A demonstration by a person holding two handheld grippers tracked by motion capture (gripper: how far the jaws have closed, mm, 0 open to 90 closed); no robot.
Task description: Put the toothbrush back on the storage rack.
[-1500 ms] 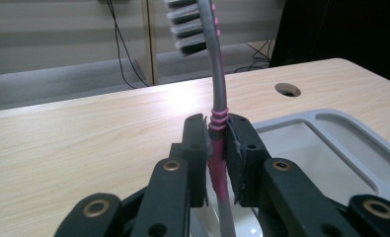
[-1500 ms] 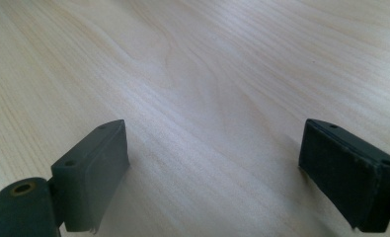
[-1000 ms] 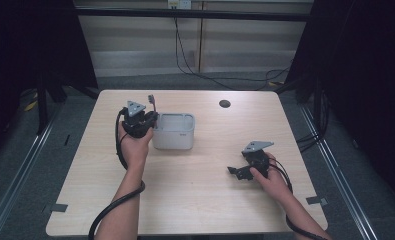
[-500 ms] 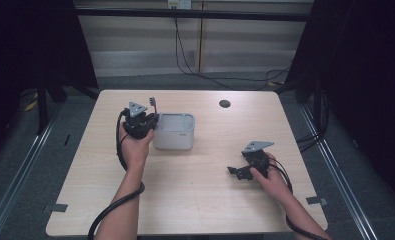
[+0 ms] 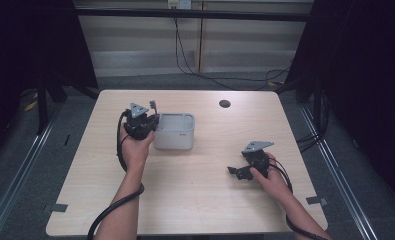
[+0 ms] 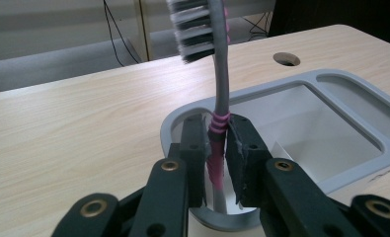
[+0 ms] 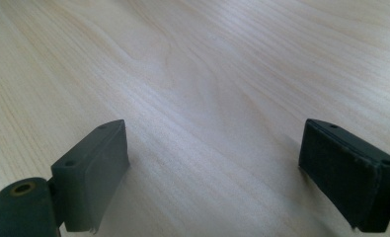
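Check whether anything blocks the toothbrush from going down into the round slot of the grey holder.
Nothing visible does. The left gripper is shut on the toothbrush, held upright with bristles up, its lower end already at the round slot of the grey holder. What shows of the slot looks bare.

Your toothbrush [image 6: 217, 74] head runs off the top edge; its handle's lower end hides behind your jaws, inside the holder [image 6: 350, 148].

holder [image 5: 175, 132] mid-table [image 5: 195, 200], toothbrush [image 6: 221, 74] over its round well (upright)
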